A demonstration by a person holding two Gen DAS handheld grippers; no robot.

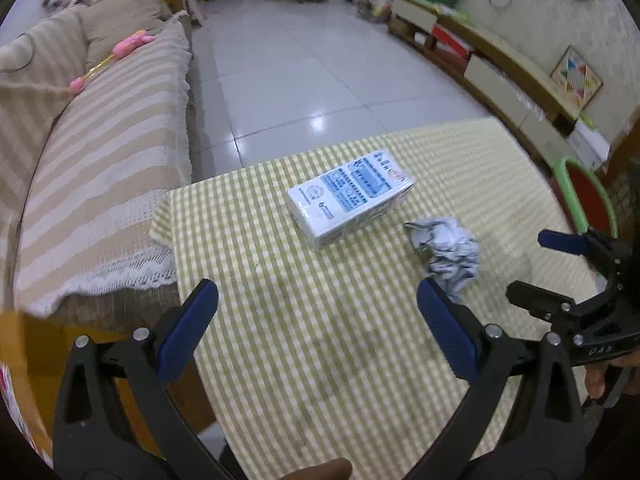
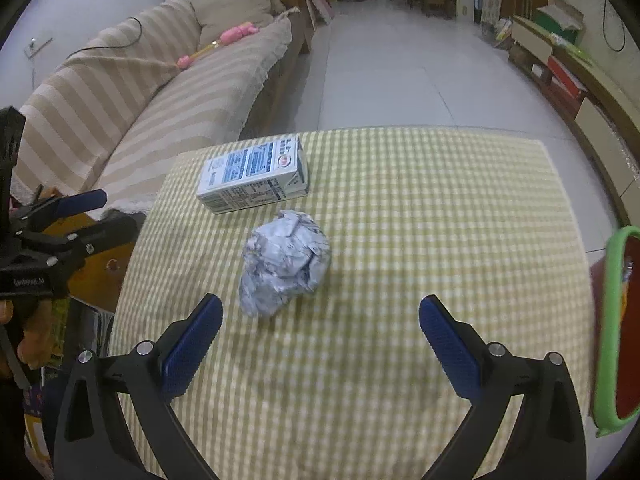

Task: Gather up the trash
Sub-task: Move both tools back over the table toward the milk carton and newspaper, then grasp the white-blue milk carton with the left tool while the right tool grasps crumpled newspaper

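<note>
A white and blue drink carton lies flat on the yellow checked tablecloth, toward the far side; it also shows in the right wrist view. A crumpled ball of grey-white paper lies to its right, nearer me. My left gripper is open and empty above the cloth, short of both items. My right gripper is open and empty, just behind the paper ball, which sits ahead of its left finger. Each gripper shows at the edge of the other's view.
A striped beige sofa with a pink toy runs along the left of the table. A green-rimmed red bin stands at the table's right edge. A low TV cabinet lines the right wall. White tiled floor lies beyond.
</note>
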